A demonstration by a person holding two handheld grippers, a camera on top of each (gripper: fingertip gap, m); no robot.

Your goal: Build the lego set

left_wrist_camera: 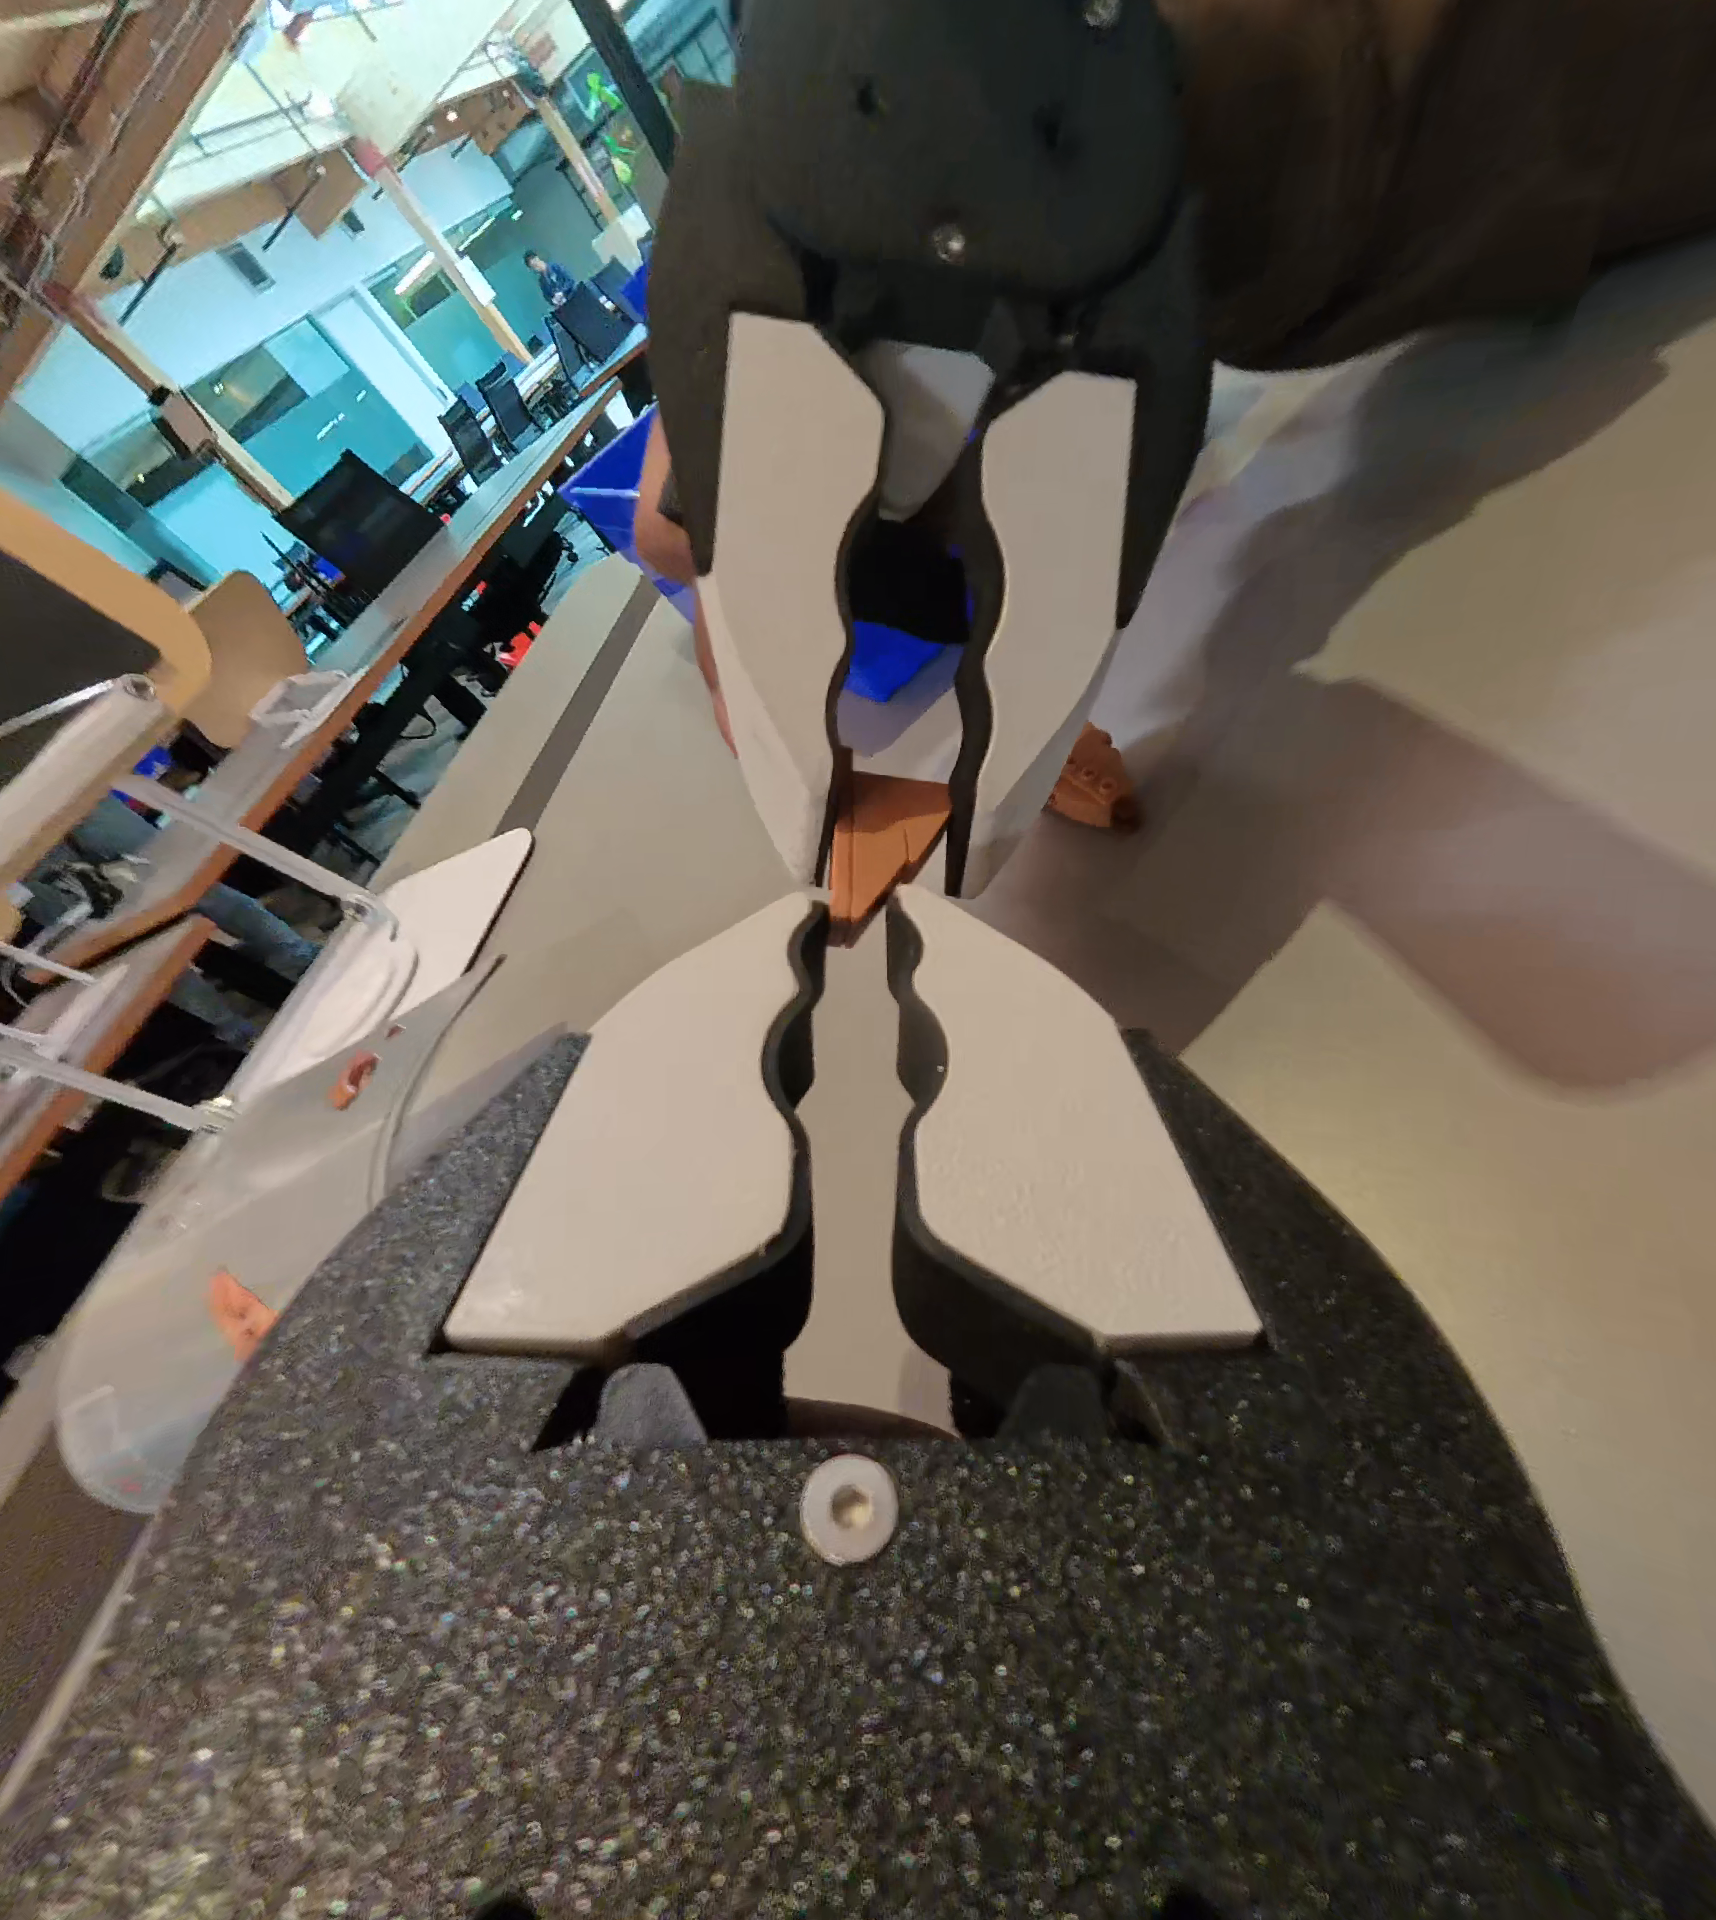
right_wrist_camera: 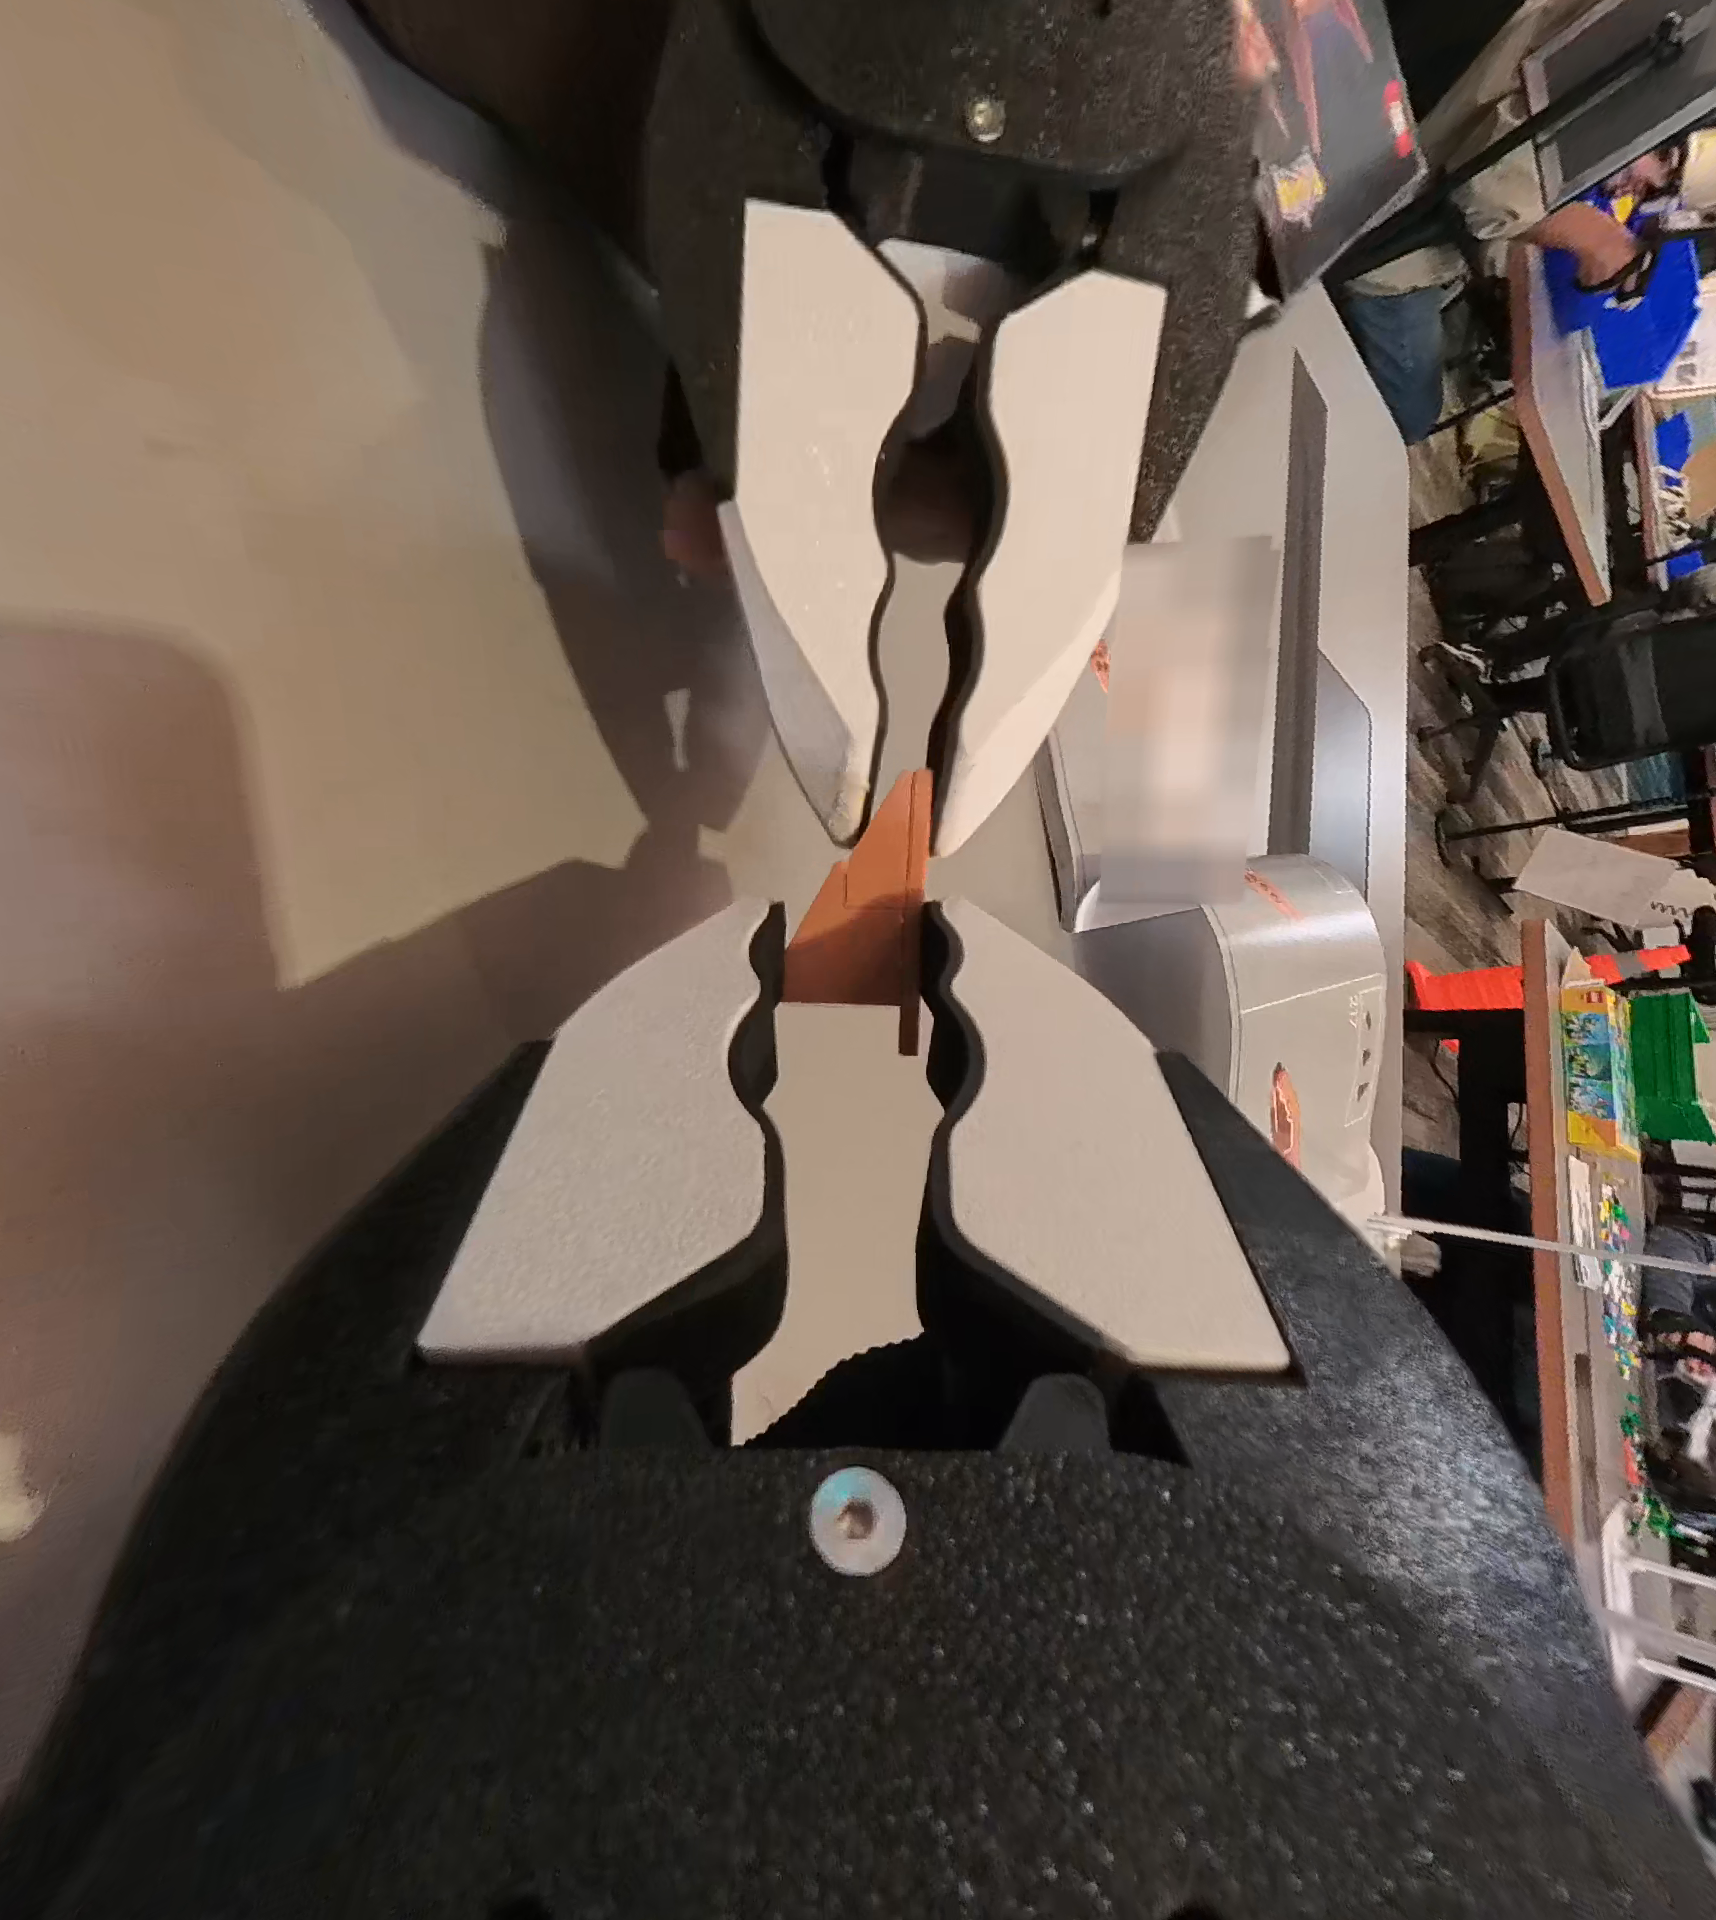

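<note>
We see the flat reddish-brown plastic Lego piece held tip to tip between both tongs – its long axis running along the line joining them. Left gripper and right gripper are each clenched on an end (neither nearer), above the pale tabletop.

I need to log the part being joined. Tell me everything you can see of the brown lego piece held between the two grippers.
The brown lego piece is flat, smooth plastic with a sloped wedge face and a thin plate edge. It is held above the pale table, pinched between the right gripper at one end and the left gripper at the other. Its studs and underside are hidden.
</note>
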